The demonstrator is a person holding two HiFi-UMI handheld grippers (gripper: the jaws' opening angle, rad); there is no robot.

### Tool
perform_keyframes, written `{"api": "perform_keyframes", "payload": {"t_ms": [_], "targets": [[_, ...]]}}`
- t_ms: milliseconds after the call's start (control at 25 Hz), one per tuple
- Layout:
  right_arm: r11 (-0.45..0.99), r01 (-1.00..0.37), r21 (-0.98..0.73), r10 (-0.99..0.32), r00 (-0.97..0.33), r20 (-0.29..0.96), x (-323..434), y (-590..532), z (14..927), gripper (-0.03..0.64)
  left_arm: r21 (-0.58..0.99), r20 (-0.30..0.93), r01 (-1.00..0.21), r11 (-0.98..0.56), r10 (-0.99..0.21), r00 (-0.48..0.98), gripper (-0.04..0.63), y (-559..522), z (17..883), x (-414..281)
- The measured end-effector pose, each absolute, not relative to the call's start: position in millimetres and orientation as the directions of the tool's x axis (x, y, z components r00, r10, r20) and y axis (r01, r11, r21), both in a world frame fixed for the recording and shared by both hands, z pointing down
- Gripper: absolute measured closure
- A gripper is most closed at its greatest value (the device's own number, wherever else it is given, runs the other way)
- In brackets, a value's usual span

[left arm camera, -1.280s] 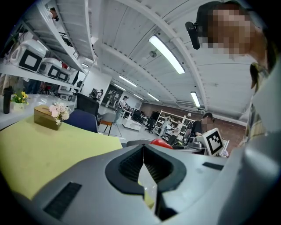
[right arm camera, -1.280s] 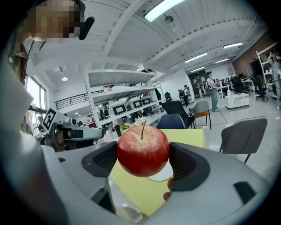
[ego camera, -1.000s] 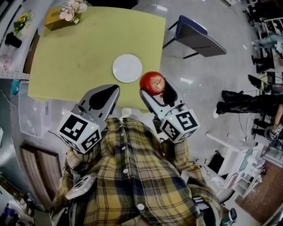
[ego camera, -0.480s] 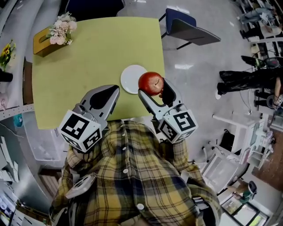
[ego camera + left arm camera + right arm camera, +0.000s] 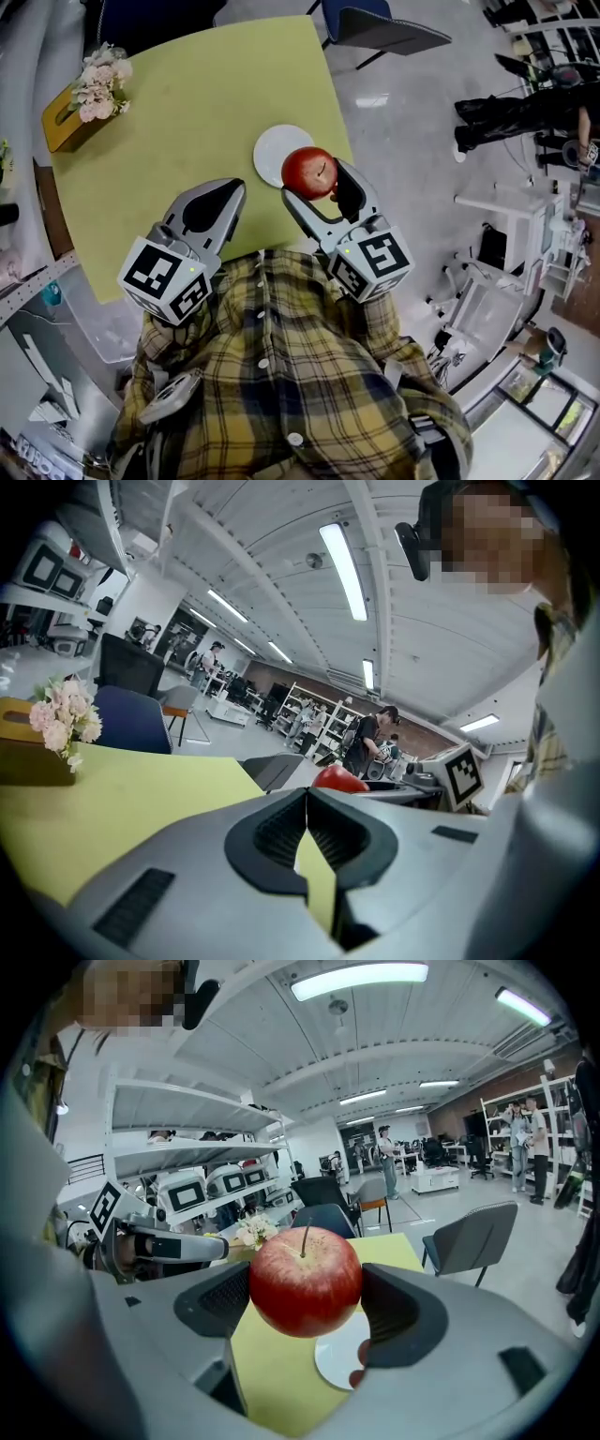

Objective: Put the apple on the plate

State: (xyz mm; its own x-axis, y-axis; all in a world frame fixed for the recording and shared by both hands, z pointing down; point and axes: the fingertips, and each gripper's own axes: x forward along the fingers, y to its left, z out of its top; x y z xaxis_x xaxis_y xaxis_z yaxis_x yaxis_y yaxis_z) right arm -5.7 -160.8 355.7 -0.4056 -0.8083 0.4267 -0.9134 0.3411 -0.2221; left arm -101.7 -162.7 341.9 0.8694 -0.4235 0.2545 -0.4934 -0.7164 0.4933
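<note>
Apple closing on the plate, not yet set down.

Over the last second the white plate, once clear of the fruit toward the upper left of the head view, has slid in until the apple overlaps its right edge; I judge the carry nearly done, with lowering and release left. The right gripper pinches the apple by its sides, stem up, at centre frame. From the right gripper view the plate lies low and behind the fruit on the yellow table. The plate holds nothing. The left gripper hangs at lower left, jaws pressed together on nothing. A box at upper left holds pink flowers.
</note>
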Motion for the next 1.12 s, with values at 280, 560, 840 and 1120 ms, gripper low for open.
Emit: {"api": "perform_keyframes", "payload": {"t_ms": [280, 560, 840, 1120], "targets": [[0.350, -0.913, -0.210, -0.806, -0.408, 0.429, -1, -162, 353, 0.249, 0.516, 0.264, -0.479, -0.710, -0.401, 0.877, 0.586, -162, 350, -88], [0.378, -0.900, -0.218, -0.797, -0.436, 0.418, 8, -170, 350, 0.249, 0.491, 0.273, -0.517, -0.701, -0.440, 0.856, 0.586, -168, 348, -84], [0.415, -0.884, -0.216, -0.775, -0.468, 0.425, 10, -182, 367, 0.249, 0.493, 0.289, -0.552, -0.672, -0.472, 0.833, 0.586, -170, 354, -86], [0.453, -0.873, -0.182, -0.739, -0.482, 0.470, 11, -191, 403, 0.249, 0.497, 0.309, -0.590, -0.636, -0.505, 0.806, 0.586, -166, 361, -88]]}}
